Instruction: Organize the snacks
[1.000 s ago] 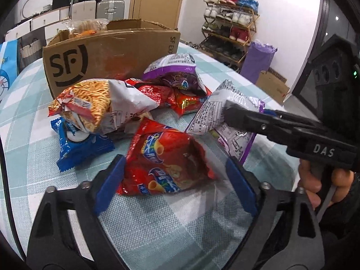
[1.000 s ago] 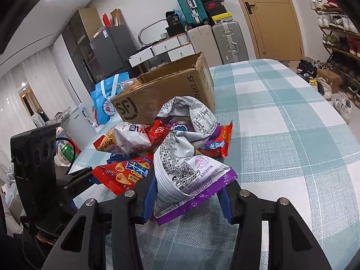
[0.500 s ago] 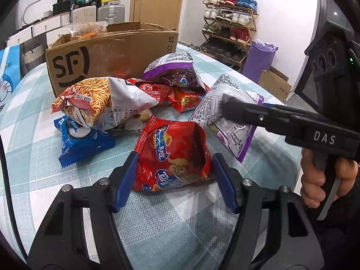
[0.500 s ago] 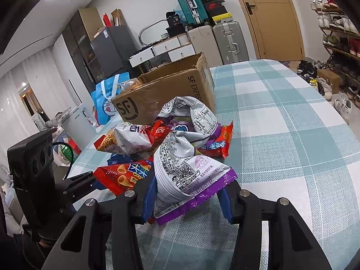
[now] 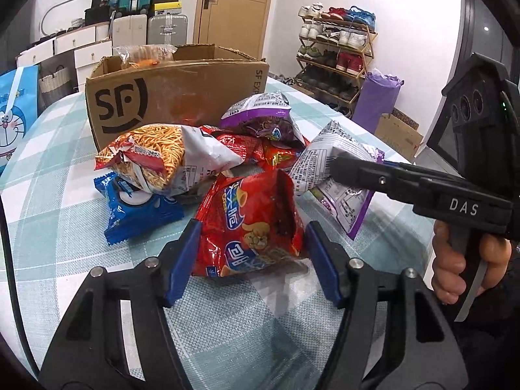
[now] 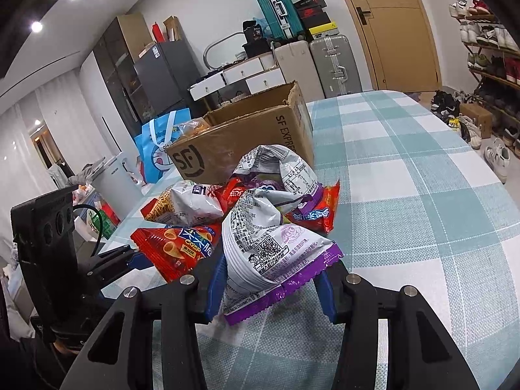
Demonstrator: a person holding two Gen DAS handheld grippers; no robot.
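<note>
A red corn-snack bag (image 5: 247,214) stands up off the checked tablecloth, and my left gripper (image 5: 252,243) is shut on it, its blue pads pressing both sides. My right gripper (image 6: 273,273) is shut on a silver and purple snack bag (image 6: 266,237), gripped at its lower end. In the left wrist view this bag (image 5: 328,162) sits right of the red one. An open SF cardboard box (image 5: 175,97) stands behind the pile with one clear bag inside. The left gripper's fingers (image 6: 130,256) show at the left of the right wrist view.
Loose on the table (image 5: 48,227) lie a noodle-snack bag (image 5: 162,156), a blue packet (image 5: 136,208), a purple bag (image 5: 263,120) and small red packets (image 5: 253,149). A shoe rack (image 5: 338,48) and suitcases stand beyond the table. A hand (image 5: 455,260) holds the right gripper.
My left jaws closed from wide apart onto the red bag, which now stands upright between the pads. The right gripper and its bag have not moved.
</note>
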